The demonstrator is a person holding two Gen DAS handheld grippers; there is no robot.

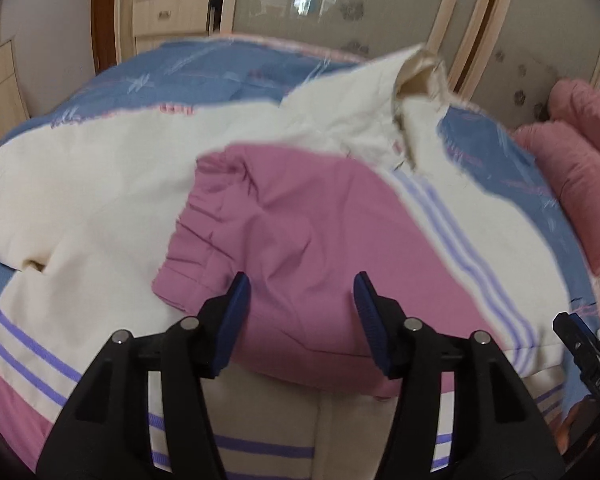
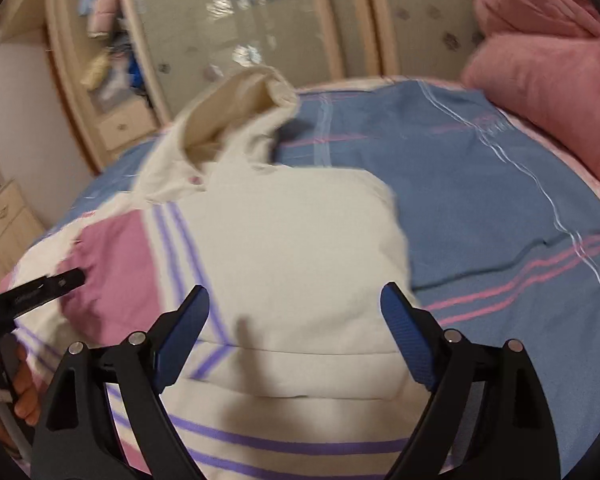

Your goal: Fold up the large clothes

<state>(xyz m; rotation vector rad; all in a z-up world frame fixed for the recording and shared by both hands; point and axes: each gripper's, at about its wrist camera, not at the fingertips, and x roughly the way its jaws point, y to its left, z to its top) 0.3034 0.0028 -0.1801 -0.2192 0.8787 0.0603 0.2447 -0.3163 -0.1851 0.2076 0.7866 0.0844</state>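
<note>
Hoodie [image 1: 112, 184] first, because both tools hang right over it: the left hand-held gripper [image 1: 302, 320] is spread wide, its blue pads [image 1: 236, 312] parted above the pink sleeve [image 1: 300, 240] and pinching nothing, and the right hand-held gripper [image 2: 294, 336] is just as wide apart, empty, poised above the cream panel at the garment's right side. Neither one touches cloth that I can see, so this reads as a pause between grips, both lined up over the near hem [image 2: 284, 444] with its purple stripes. Out from the left tool, that pink sleeve lies crossed inward over the cream body, cuff pointing toward the middle, which looks like a fold made to narrow the shape. Out from the right tool, the right side appears tucked in too, its edge rounded against the sheet. Further on, the hood [image 2: 244, 104] stands up open at the far end, not yet flattened. All of it lies spread on the bed [image 2: 480, 200], on a blue cover with pink and white lines, and pink pillows [image 2: 548, 92] sit off to the right, well clear. My guess: the bottom hem is the next grab, folding up toward the hood.
</note>
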